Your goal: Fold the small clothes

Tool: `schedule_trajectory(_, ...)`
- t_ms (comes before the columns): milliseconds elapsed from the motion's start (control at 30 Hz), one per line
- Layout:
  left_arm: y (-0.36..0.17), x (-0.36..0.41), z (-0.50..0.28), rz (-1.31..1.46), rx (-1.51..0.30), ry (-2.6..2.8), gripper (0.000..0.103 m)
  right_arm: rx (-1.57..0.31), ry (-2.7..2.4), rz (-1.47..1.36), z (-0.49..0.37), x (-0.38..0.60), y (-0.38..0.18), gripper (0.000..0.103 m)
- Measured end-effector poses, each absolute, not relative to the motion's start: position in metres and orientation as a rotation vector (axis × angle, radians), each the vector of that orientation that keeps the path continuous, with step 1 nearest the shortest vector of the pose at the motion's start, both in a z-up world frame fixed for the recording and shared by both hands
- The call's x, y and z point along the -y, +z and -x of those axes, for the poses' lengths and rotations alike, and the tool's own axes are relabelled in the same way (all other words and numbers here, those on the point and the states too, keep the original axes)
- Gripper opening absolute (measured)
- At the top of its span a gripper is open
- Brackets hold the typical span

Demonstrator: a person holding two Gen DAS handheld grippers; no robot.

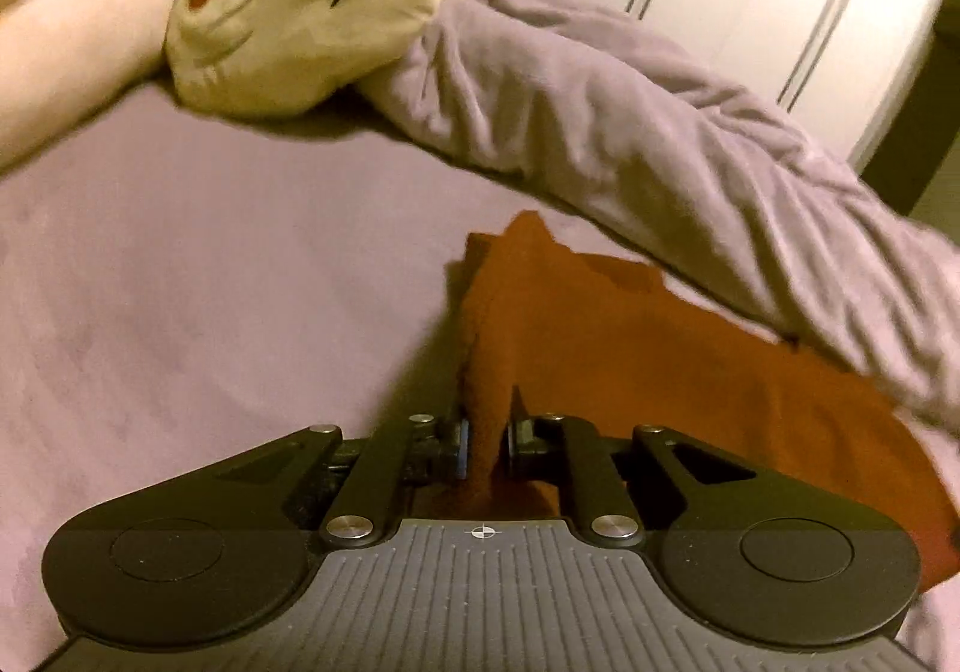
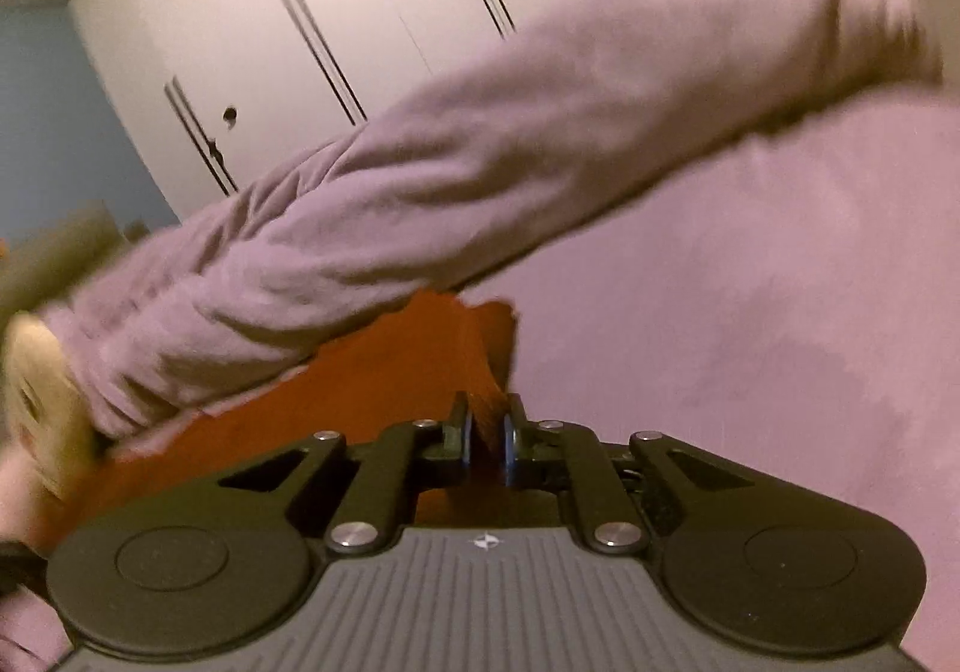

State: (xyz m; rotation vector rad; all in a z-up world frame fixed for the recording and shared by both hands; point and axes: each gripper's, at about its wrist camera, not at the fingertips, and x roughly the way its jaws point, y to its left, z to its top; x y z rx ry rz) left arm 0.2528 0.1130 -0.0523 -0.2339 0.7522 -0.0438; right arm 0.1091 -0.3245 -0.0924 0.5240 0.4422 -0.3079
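Left gripper (image 1: 487, 441): clenched on near edge of rust-red garment (image 1: 660, 360), flat on pink sheet (image 1: 210, 282) below rumpled blanket (image 1: 600, 132). Right gripper (image 2: 487, 441): clenched on other corner. Judgement: lift both corners level, keep cloth taut, clear blanket. No readable writing or brands.

A rust-orange small garment (image 1: 630, 348) is spread on the lilac-sheeted bed (image 1: 180, 282) ahead of the jaws; a rumpled lilac blanket (image 1: 600, 120) is laid across its far edge, a cream plush toy (image 1: 312, 0) beyond.
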Motion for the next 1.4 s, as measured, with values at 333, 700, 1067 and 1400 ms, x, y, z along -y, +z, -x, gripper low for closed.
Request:
schedule_trajectory(333, -0.051, -0.155, -0.245, 0.282, -0.746, 0.038, 0.051, -0.499, -0.438, -0.512, -0.100, 0.355, -0.096, 0.006)
schedule_trajectory(700, -0.072, -0.119, -0.251, 0.404, -0.900, -0.120, 0.090, -0.492, 0.031, -0.163, -0.148, 0.190, -0.077, 0.006)
schedule_trajectory(1067, -0.082, -0.115, -0.290, 0.420, -0.887, -0.128, 0.079, -0.553, 0.075, -0.035, -0.175, 0.140, -0.105, 0.006)
schedule_trajectory(1400, -0.086, -0.116, -0.322, 0.457, -0.908, -0.150, 0.037, -0.535, 0.062, -0.053, -0.176, 0.136, -0.104, 0.006)
